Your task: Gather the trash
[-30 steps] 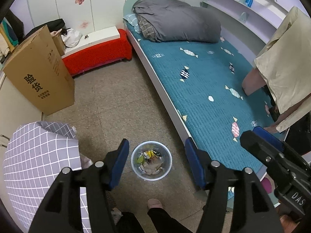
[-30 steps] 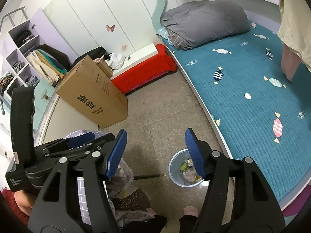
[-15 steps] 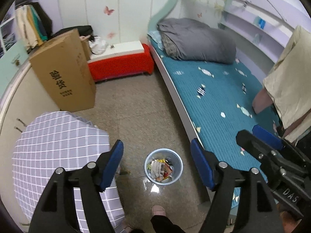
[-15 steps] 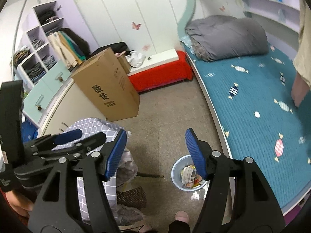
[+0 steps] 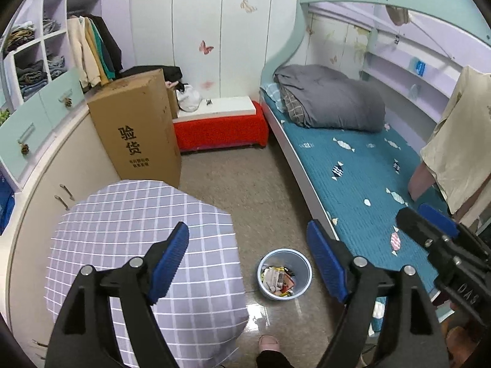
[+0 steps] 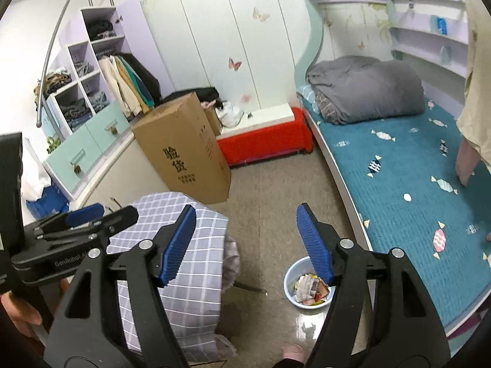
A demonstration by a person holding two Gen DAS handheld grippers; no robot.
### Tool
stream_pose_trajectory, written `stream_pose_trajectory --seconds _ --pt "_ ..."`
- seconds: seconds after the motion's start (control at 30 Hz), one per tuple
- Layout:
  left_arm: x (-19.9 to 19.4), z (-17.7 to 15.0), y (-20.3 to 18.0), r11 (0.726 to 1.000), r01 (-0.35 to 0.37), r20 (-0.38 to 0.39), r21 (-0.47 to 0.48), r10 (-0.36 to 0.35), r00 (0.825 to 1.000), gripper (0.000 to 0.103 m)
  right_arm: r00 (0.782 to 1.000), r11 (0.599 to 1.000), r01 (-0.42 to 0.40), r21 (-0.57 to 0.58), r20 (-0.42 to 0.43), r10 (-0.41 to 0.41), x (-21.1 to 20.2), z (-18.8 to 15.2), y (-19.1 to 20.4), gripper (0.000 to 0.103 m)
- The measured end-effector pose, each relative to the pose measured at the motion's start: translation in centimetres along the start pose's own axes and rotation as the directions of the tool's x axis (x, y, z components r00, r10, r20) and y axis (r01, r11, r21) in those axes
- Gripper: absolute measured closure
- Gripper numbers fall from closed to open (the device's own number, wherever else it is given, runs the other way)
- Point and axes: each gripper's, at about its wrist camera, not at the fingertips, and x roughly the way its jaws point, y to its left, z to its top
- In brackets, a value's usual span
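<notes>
Blue-padded left tool (image 5: pixel 247 260) wider than before — empty, bin (image 5: pixel 284 273) farther below.

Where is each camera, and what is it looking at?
Left wrist: sits on the left tongs, held high, looking down at the bin between a checked cover and the bed; its own opening, empty blue pads, the right tongs and a foot show.
Right wrist: sits on the right tongs, facing the same way; its own opening, empty pads, the left tongs and a hand show.
Shared: bin, bed, box, red bench.
</notes>
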Motion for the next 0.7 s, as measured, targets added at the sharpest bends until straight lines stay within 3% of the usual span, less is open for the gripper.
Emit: stream_pose_trajectory --seconds 0.4,0.7 --pt "-10.9 -4.7 6.3 0.998 0.034 0.151 0.049 -0.041 0.988 0.022 0.984 0.998 0.063 -0.017 0.170 -0.059 -9.2 -4.6 9.3 0.027" --pt "-15.5 -7.0 7.3 0.997 0.057 0.219 0.060 -0.069 0.973 0.015 0.975 0.995 0.095 -0.026 0.206 -0.087 -12.9 -7.0 12.4 0.022"
